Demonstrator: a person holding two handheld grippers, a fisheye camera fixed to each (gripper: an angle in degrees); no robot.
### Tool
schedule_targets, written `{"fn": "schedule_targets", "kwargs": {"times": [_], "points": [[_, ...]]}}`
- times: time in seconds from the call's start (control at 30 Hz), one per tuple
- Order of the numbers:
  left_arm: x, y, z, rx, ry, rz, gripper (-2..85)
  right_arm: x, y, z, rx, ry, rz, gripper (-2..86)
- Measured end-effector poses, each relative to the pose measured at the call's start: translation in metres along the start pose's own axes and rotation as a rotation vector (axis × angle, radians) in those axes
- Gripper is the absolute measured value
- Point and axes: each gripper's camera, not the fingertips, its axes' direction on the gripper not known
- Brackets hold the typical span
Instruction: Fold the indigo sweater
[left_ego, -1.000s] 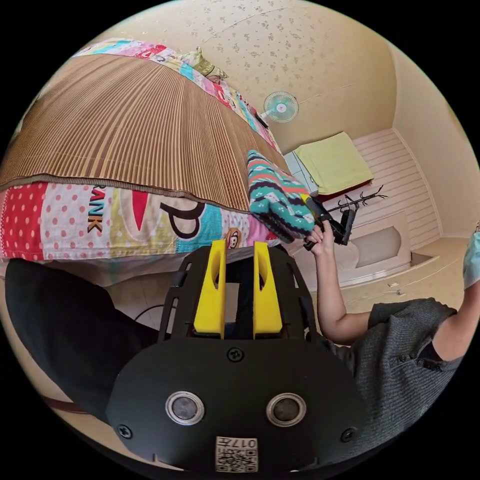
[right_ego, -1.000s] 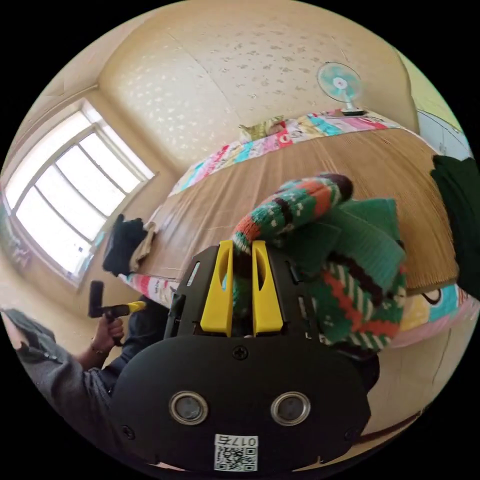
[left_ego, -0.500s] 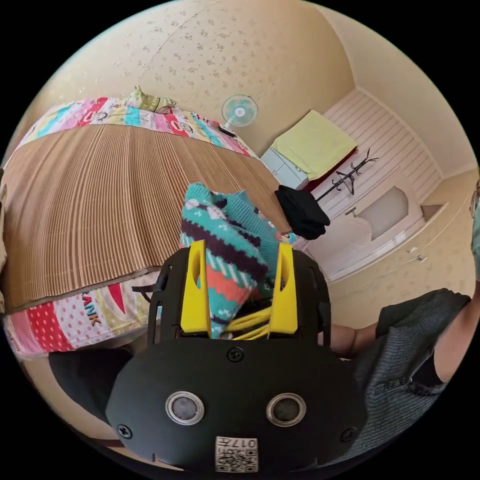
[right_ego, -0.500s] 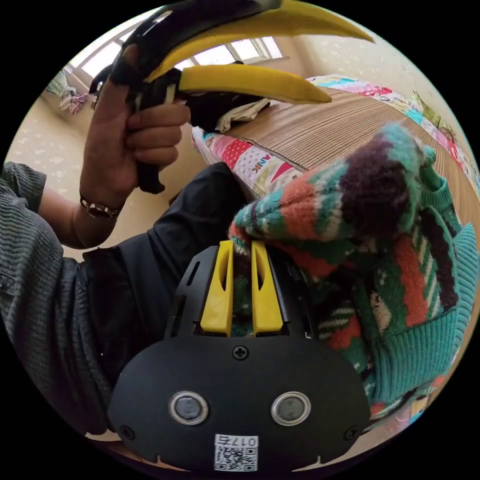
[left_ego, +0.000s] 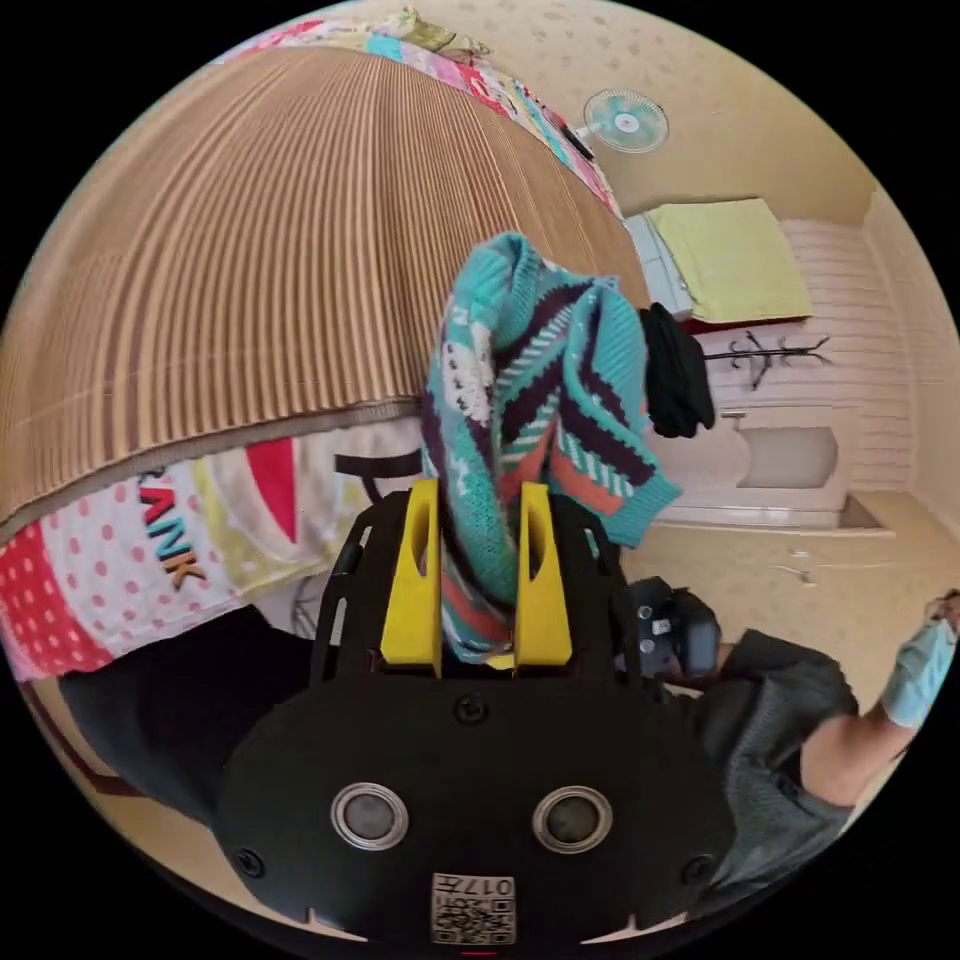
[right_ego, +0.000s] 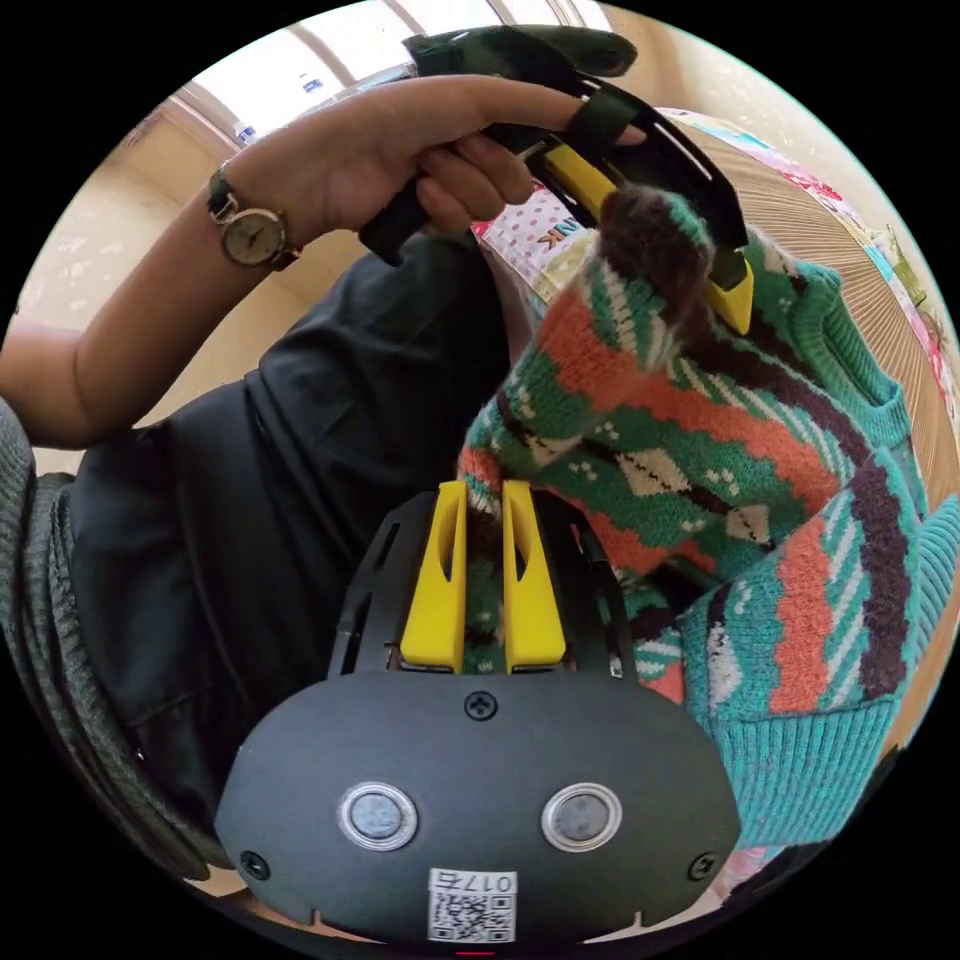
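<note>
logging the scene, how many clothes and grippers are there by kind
teal patterned knit sweater: 1
black garment on the striped brown bed mat's corner: 1
yellow-jawed grippers, left gripper and right gripper: 2
total: 4

Letters "ANK" on the patterned bedsheet (left_ego: 170, 545); digits "017" on each claw's own tag.

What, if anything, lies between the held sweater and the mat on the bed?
Nothing visible does. The sweater, clamped by the left gripper and right gripper, hangs near the bed's edge, facing bare mat.
</note>
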Motion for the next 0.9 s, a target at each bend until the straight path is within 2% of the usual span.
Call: {"fn": "schedule_targets", "kwargs": {"times": [0.03, 0.1, 0.13, 0.2, 0.27, 0.37, 0.4, 0.47, 0.5, 0.53, 0.6, 0.63, 0.7, 0.77, 0.9], "points": [[-0.006, 0.003, -0.003, 0.003, 0.114, 0.032, 10.7, -0.003, 0.008, -0.01, 0.052, -0.01, -0.047, 6.2], [-0.007, 0.018, -0.006, -0.001, 0.476, 0.231, 8.6, -0.005, 0.018, -0.033, 0.152, -0.044, -0.106, 6.2], [-0.002, 0.022, -0.007, -0.006, 0.552, 0.302, 8.0, -0.005, 0.02, -0.052, 0.221, -0.08, -0.116, 6.2], [0.034, 0.039, -0.024, 0.011, 0.719, 0.6, 7.3, -0.01, 0.023, -0.084, 0.338, -0.132, -0.149, 6.4], [0.064, 0.045, -0.051, 0.002, 0.783, 0.76, 6.7, -0.022, 0.032, -0.126, 0.428, -0.13, -0.224, 7.0], [0.128, 0.082, -0.116, 0.131, 0.576, 1.097, 5.6, -0.029, 0.056, -0.177, 0.491, -0.235, -0.35, 7.1], [0.153, 0.097, -0.135, 0.114, 0.544, 1.2, 5.4, -0.029, 0.064, -0.187, 0.505, -0.257, -0.371, 6.7], [0.185, 0.122, -0.157, 0.088, 0.545, 1.363, 5.2, -0.02, 0.096, -0.219, 0.567, -0.238, -0.356, 4.5], [0.199, 0.139, -0.169, 0.095, 0.608, 1.462, 5.1, -0.016, 0.104, -0.226, 0.58, -0.224, -0.337, 3.7], [0.204, 0.145, -0.174, 0.098, 0.663, 1.499, 5.1, -0.007, 0.122, -0.241, 0.606, -0.221, -0.318, 3.2], [0.206, 0.156, -0.191, 0.107, 1.008, 1.585, 5.1, 0.008, 0.15, -0.262, 0.66, -0.214, -0.265, 3.2], [0.202, 0.157, -0.196, 0.124, 1.115, 1.597, 5.1, 0.016, 0.168, -0.273, 0.679, -0.171, -0.216, 3.9], [0.183, 0.155, -0.203, 0.204, 1.541, 1.571, 5.1, 0.025, 0.194, -0.285, 0.691, -0.087, -0.154, 5.5], [0.174, 0.156, -0.203, 0.218, 1.748, 1.543, 5.2, 0.045, 0.221, -0.296, 0.748, 0.028, 0.079, 7.7], [0.169, 0.179, -0.208, 0.229, 1.747, 1.508, 5.2, 0.051, 0.236, -0.291, 0.726, 0.152, 0.245, 11.8]]}}
